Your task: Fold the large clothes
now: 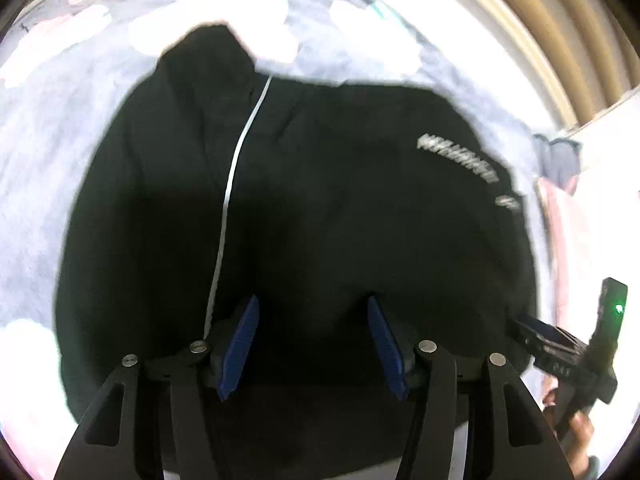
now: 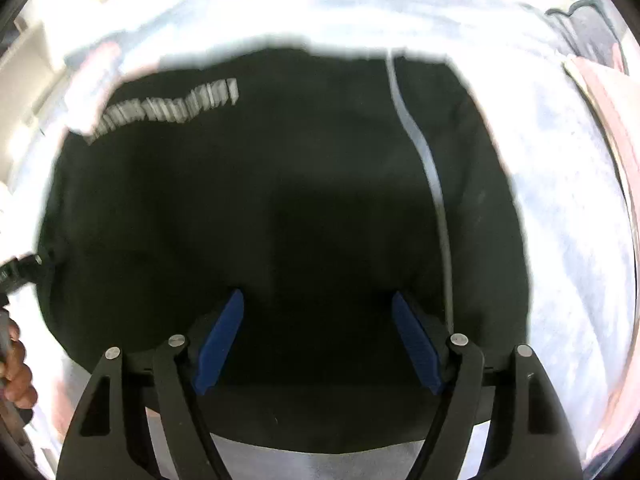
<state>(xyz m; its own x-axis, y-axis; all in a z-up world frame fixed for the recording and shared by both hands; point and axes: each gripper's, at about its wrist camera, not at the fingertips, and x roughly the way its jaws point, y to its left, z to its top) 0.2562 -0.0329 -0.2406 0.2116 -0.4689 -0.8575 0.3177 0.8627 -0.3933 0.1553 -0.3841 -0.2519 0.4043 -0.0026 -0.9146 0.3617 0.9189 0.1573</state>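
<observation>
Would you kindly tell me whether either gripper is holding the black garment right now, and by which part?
Nothing is held. The left gripper and right gripper are both open above the black hoodie.

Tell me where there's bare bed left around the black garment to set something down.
Bare bedspread shows right of the black garment, up to the pink fabric, and beyond its far edge. A narrow strip lies at the near hem. The left gripper and right gripper, both open, crowd the near edge.

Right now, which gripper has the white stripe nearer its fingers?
The left gripper: the white stripe ends by its left finger. The right gripper's runs outside.
</observation>
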